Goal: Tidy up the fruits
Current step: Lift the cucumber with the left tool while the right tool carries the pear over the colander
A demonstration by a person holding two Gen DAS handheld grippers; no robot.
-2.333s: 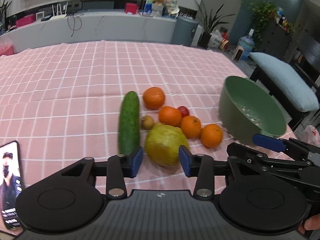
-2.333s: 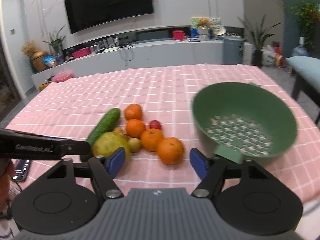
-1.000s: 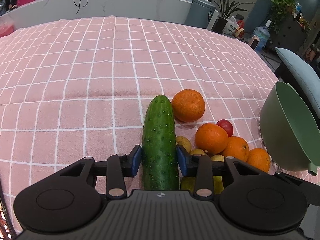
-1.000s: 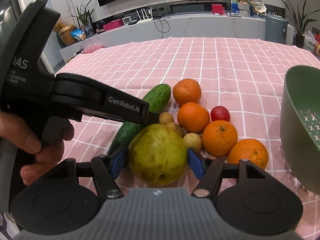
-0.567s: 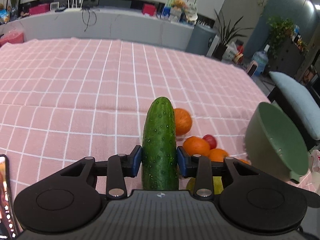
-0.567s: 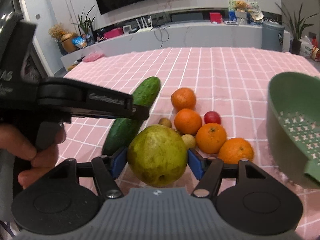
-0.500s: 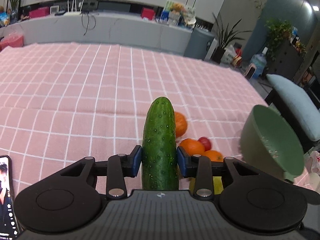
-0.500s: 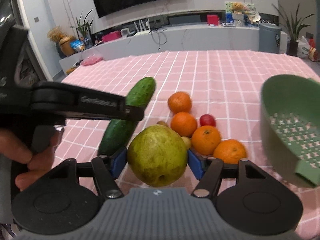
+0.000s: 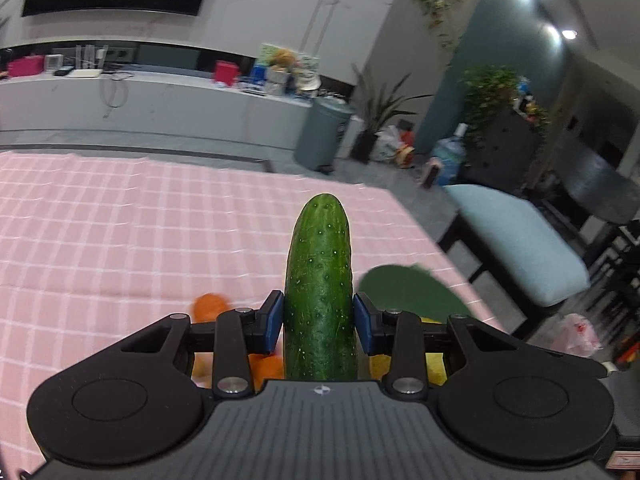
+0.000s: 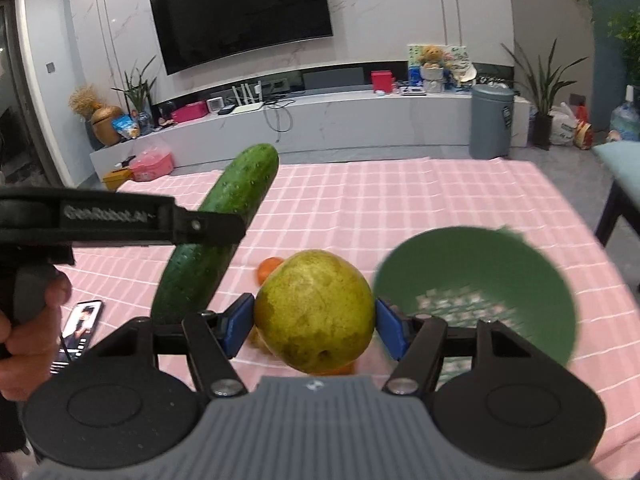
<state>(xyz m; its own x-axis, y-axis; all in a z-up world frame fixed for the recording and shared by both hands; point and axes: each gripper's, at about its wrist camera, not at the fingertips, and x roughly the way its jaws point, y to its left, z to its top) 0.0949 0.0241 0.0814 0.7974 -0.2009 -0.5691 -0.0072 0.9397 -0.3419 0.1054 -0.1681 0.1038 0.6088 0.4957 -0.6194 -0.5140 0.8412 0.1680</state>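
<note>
A: In the left wrist view, what is the left gripper (image 9: 319, 322) doing?

B: Its blue pads (image 9: 273, 322) are pressing on both sides of a cucumber (image 9: 319, 280), so the fingers are standing fairly narrow, clamping it. The cucumber is pointing straight out ahead, its far tip hanging above the pink cloth (image 9: 120, 220).

A: And below it?

B: An orange (image 9: 210, 305) is lying blurred on the cloth just left of the fingers, and the green bowl (image 9: 412, 292) is showing to the right, partly hidden by the gripper.

A: Now the right wrist view.

B: The right gripper (image 10: 315, 328) is gripping a pear (image 10: 315, 310); its pads (image 10: 236, 328) are touching the pear's sides, so the fingers are standing about halfway apart. The pear is hanging clear of the cloth (image 10: 400, 200).

A: Is the other tool showing there?

B: Yes, the left gripper (image 10: 216, 230) is reaching in from the left, a hand (image 10: 28, 332) wrapping its grip, with the cucumber (image 10: 212, 236) slanting up through it. The bowl (image 10: 476, 292) is sitting on the cloth to the right, near the pear. A phone (image 10: 78, 326) is lying at the left edge.
</note>
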